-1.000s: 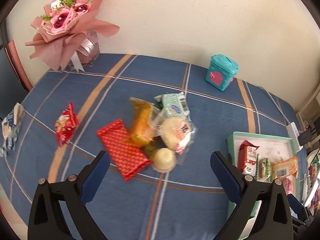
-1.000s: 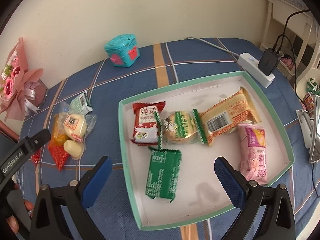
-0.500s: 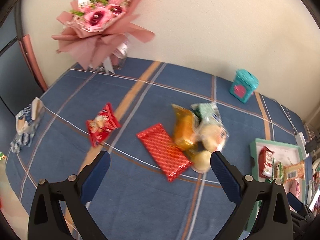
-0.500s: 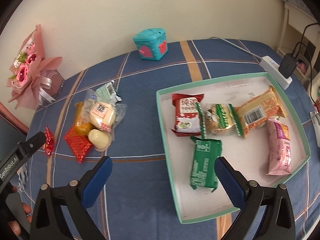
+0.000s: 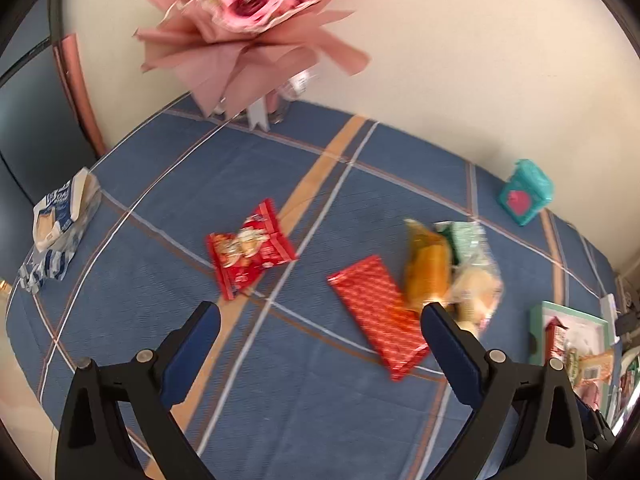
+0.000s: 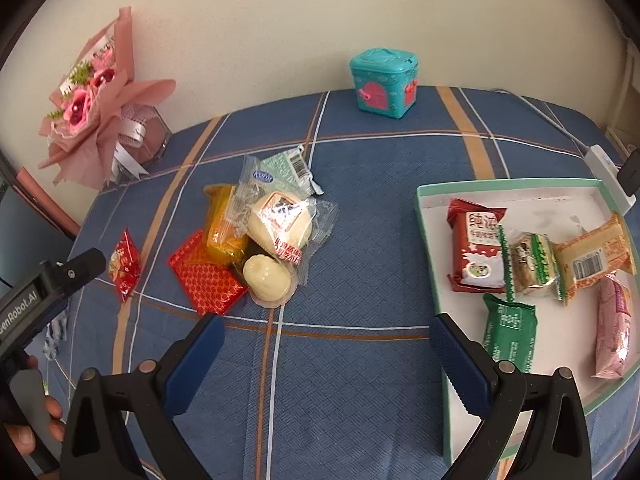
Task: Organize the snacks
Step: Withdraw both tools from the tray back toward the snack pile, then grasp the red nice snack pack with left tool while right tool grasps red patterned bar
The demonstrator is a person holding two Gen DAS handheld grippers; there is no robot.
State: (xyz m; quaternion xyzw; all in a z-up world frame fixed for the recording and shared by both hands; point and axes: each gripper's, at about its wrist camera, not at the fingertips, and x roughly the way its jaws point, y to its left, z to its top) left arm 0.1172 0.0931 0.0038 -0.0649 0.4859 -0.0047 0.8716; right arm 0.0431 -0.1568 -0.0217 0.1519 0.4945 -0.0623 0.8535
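Meanwhile both hand-held grippers gape; left hand-held gripper (image 5: 320, 320), right hand-held gripper (image 6: 326, 330)

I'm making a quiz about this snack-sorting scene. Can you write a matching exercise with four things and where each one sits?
Things:
1. green snack packet
2. teal toy box
3. pink flower bouquet
4. small red snack packet

Places:
A. lying alone on the cloth, left of the snack pile
B. inside the green-rimmed tray
C. by the wall, at the table's far left corner
D. by the wall, behind the snack pile and tray

Pairs: 1-B, 2-D, 3-C, 4-A
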